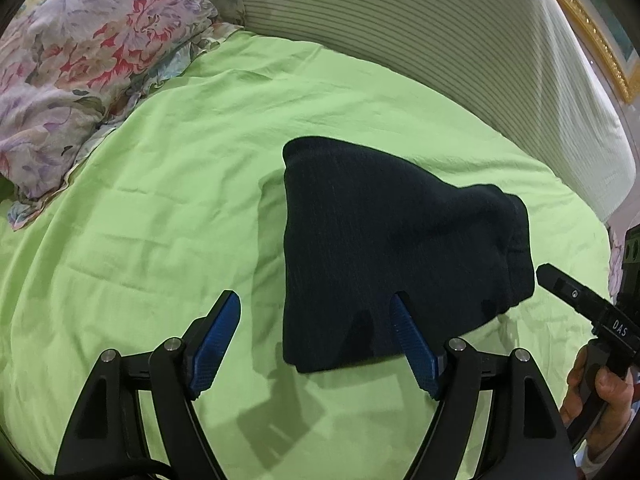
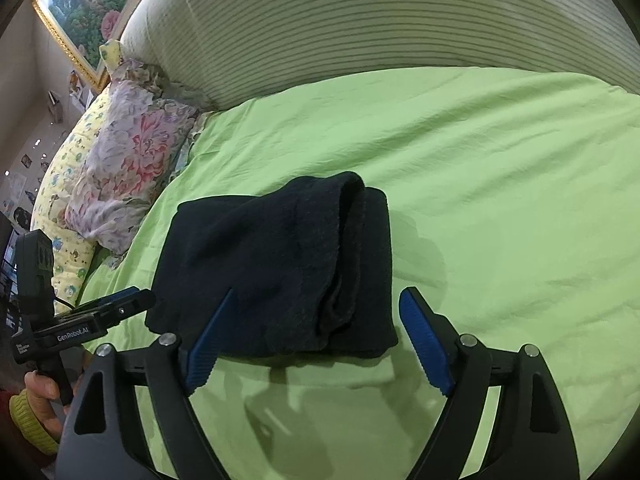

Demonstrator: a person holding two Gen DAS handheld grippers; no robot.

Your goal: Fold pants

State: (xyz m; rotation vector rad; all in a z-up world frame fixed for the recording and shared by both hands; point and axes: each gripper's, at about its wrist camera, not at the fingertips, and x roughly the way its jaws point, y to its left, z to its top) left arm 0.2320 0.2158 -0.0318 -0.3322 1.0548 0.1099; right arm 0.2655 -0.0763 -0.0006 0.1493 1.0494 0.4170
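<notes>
Beneath both spread tongs (image 1: 314, 344), folded pants (image 1: 400, 248)

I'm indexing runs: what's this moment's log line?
pants: folded, on green sheet | left gripper: open, empty | right gripper: open, empty

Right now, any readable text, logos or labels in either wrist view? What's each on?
"DAS": white letters on the right gripper body, left wrist view.
"GenRobot.AI": white print on the left gripper body, right wrist view.
Small white label at that body's rear end: too small to read.
</notes>
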